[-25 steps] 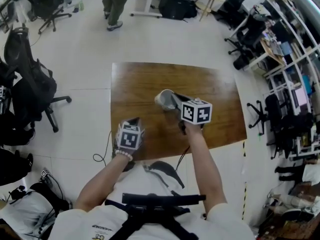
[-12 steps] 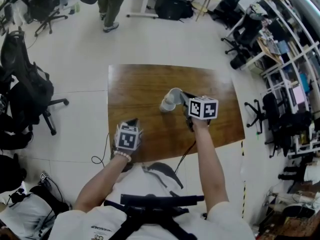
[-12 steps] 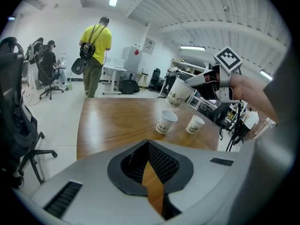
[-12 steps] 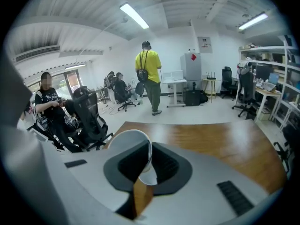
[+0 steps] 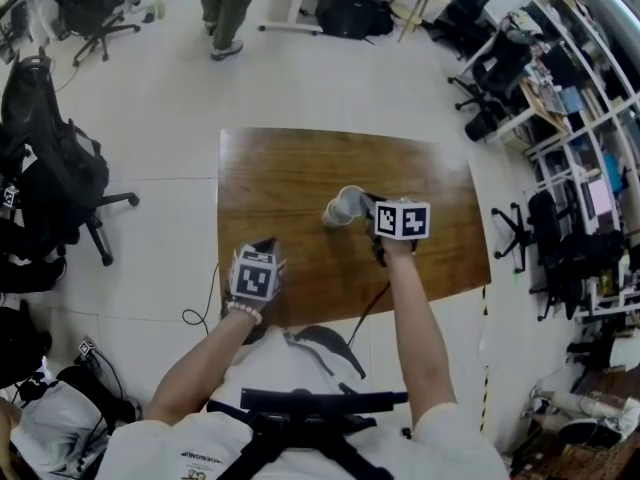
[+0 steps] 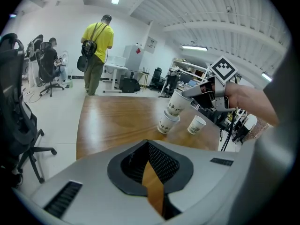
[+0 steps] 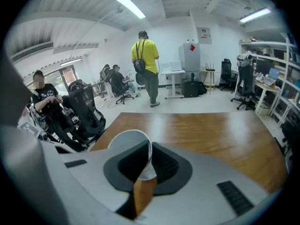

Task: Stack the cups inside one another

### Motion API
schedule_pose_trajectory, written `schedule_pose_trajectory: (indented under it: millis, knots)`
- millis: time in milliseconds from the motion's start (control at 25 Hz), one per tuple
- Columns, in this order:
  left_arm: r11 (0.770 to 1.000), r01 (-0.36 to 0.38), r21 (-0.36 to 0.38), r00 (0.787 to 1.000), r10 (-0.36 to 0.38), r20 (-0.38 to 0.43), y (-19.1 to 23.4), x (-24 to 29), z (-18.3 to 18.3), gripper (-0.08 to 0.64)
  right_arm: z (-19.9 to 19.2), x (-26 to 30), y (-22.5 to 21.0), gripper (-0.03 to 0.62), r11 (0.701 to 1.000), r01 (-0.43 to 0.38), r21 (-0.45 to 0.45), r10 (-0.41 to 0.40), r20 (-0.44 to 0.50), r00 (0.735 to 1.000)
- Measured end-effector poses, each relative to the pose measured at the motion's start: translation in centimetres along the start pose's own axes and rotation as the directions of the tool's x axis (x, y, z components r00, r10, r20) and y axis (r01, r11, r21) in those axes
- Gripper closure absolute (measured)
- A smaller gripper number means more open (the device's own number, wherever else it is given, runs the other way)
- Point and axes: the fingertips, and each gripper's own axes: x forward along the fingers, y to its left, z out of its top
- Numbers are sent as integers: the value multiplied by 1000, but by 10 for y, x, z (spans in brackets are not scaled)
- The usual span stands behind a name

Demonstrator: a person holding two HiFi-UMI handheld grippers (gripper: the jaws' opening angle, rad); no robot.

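Note:
A white paper cup (image 5: 347, 204) hangs tilted in my right gripper (image 5: 366, 205), whose jaws are shut on its wall at the rim (image 7: 132, 139). In the left gripper view this held cup (image 6: 177, 102) sits with its base just over the mouth of a standing cup (image 6: 167, 123); I cannot tell if they touch. Another cup (image 6: 197, 124) stands just right of it on the wooden table (image 5: 280, 178). My left gripper (image 5: 266, 242) waits near the table's front edge, jaws shut with nothing between them (image 6: 148, 150).
A person in a yellow shirt (image 6: 97, 50) stands on the floor beyond the table's far side. Office chairs (image 5: 60, 183) crowd the left, with shelves and more chairs (image 5: 560, 218) on the right. A cable (image 5: 205, 303) hangs off the table's front left.
My right gripper has carried the cup rightward and lower, down onto the standing cup. The left gripper has stayed in place.

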Motion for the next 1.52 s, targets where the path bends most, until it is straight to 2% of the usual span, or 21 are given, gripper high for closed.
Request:
schedule_pose_trajectory:
  millis: [440,640,800,1160,1280,1520]
  knots:
    - [1000,4,-14,1000,-4,-20,1,6,0,566,-20,20,-9,565,999,-8,48,10,-49,999]
    - [1000,-9,10,1000,8,8,5,7,9,566,-28,30,-13,565,998,-5,66,10,-67,998]
    - [1000,4,-11,1000,-4,-23,3,8,2,566,-34,36,-15,565,997,-4,75,10,-82,997]
    - [1000,-13,-2,1000,13,-23,7,8,3,566,-46,49,-20,563,996,-6,91,16,-107,994]
    - [1000,-14,-4,1000,14,-20,8,7,3,566,-49,51,-21,537,996,1,90,9,-109,994]
    - [1000,-22,0,1000,22,-21,11,6,2,566,-50,50,-22,534,995,14,96,-6,-88,996]
